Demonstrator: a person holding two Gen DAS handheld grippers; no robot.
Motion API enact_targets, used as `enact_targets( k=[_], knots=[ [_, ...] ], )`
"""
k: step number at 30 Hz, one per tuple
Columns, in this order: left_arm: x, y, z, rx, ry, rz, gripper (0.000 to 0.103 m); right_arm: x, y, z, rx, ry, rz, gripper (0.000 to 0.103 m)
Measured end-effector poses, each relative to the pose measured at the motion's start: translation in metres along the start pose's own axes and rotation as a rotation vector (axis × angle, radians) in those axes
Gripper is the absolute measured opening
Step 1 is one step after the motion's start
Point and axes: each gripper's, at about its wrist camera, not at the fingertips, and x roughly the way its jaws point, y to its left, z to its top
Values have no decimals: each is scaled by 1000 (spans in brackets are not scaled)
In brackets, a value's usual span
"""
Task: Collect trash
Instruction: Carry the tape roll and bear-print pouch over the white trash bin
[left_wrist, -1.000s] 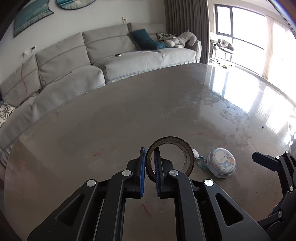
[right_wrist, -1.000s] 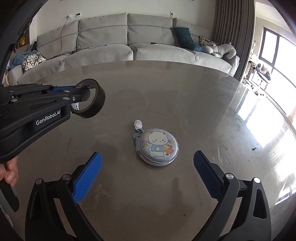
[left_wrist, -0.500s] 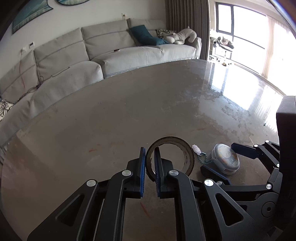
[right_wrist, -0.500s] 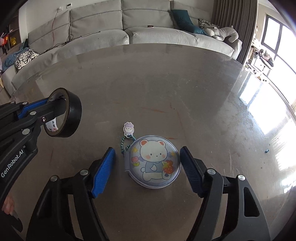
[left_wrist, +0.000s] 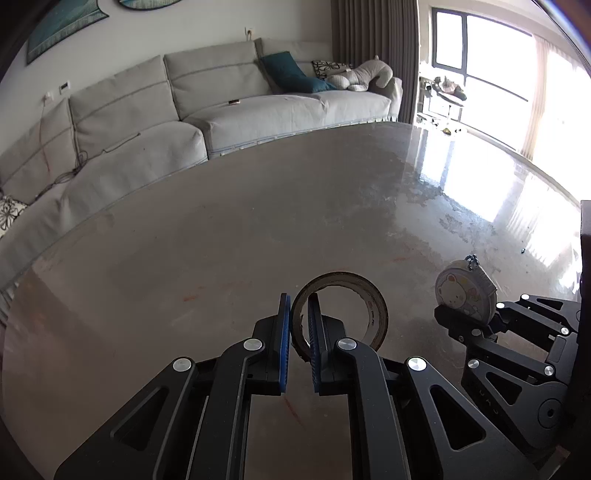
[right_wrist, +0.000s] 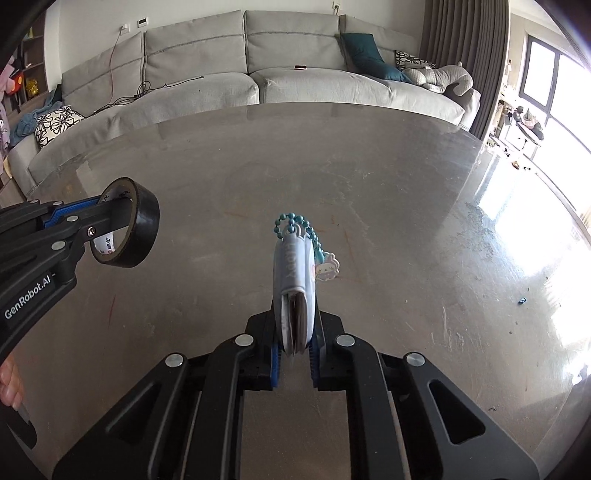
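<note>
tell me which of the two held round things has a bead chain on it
The flat round bear-print case in the right hand-held gripper; its blue bead chain hangs on top. The black tape roll has none.

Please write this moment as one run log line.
left claw: shut on tape roll | right claw: shut on round bear pouch, lifted off table

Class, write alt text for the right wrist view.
The right tool grips a round bear pouch on edge above a grey table. At left, the left tool holds a black tape roll; a sofa stands behind.
</note>
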Motion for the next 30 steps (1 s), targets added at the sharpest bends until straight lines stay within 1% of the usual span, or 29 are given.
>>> enact_targets(
  k=[1, 4, 6, 10, 13, 15, 17, 19, 22, 24, 26, 28, 30],
  knots=[
    [0, 1, 0, -3, -2, -1, 9, -1, 2, 1, 10, -3, 11, 13],
    [-3, 2, 4, -11, -4, -6, 9, -9, -7, 2, 29, -17, 6, 13],
    [-6, 0, 5, -8, -12, -11, 9, -21, -12, 0, 50, -39, 8, 13],
    [-21, -10, 5, 15, -43, -30, 9, -63, -16, -4, 62, -116, 30, 13],
    [-34, -22, 1, 43, -51, -61, 9, -103, -17, -19, 66, -180, 40, 13],
    [-45, -32, -4, 62, -60, -88, 9, -129, -18, -35, 70, -211, 36, 13],
    [-60, -41, -12, 70, -68, -164, 9, -157, -18, -54, 62, -248, 6, 13],
    [-76, -51, -26, 97, -78, -248, 9, -182, -19, -77, 70, -267, -17, 13],
    [-100, -72, -52, 151, -85, -304, 9, -215, -21, -117, 108, -289, -49, 13],
    [-118, -83, -74, 167, -81, -354, 9, -230, -26, -145, 163, -282, -46, 13],
    [-136, -97, -96, 194, -73, -388, 9, -243, -27, -171, 187, -273, -77, 13],
    [-153, -111, -119, 207, -63, -438, 9, -252, -25, -195, 215, -254, -87, 13],
    [-168, -125, -143, 227, -46, -493, 9, -260, -23, -215, 230, -238, -119, 13]
  ],
)
